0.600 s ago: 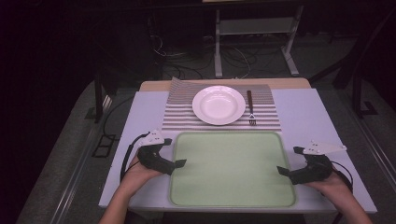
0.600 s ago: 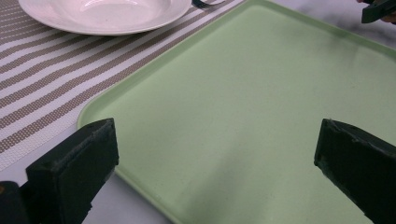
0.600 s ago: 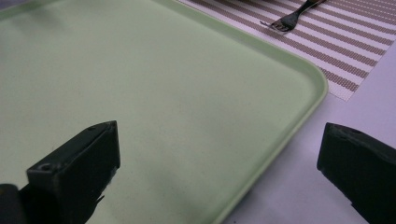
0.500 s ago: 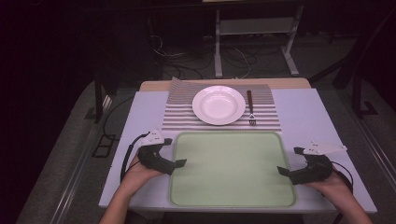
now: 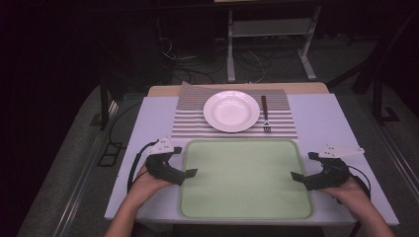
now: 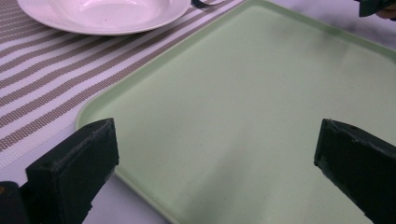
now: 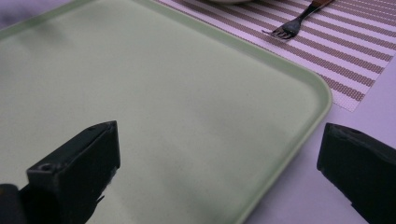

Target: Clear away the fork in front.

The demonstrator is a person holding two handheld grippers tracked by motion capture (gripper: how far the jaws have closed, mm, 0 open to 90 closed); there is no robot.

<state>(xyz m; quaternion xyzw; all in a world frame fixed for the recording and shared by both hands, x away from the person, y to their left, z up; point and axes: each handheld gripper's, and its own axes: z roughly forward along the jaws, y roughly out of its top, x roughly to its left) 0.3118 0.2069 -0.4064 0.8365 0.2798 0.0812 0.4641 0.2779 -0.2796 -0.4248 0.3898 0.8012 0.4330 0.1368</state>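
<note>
High view showed the left gripper (image 5: 190, 173) and right gripper (image 5: 295, 176), jaws wide apart, at the green tray's (image 5: 246, 177) sides; next, each probably must clamp its rim.

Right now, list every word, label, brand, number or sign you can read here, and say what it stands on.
None: no readable text anywhere.
The green tray, white plate, fork, striped placemat and both grippers, left gripper and right gripper, bear no visible writing.

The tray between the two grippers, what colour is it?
The tray is a plain pale green, with nothing on it. The high view shows it best.
</note>
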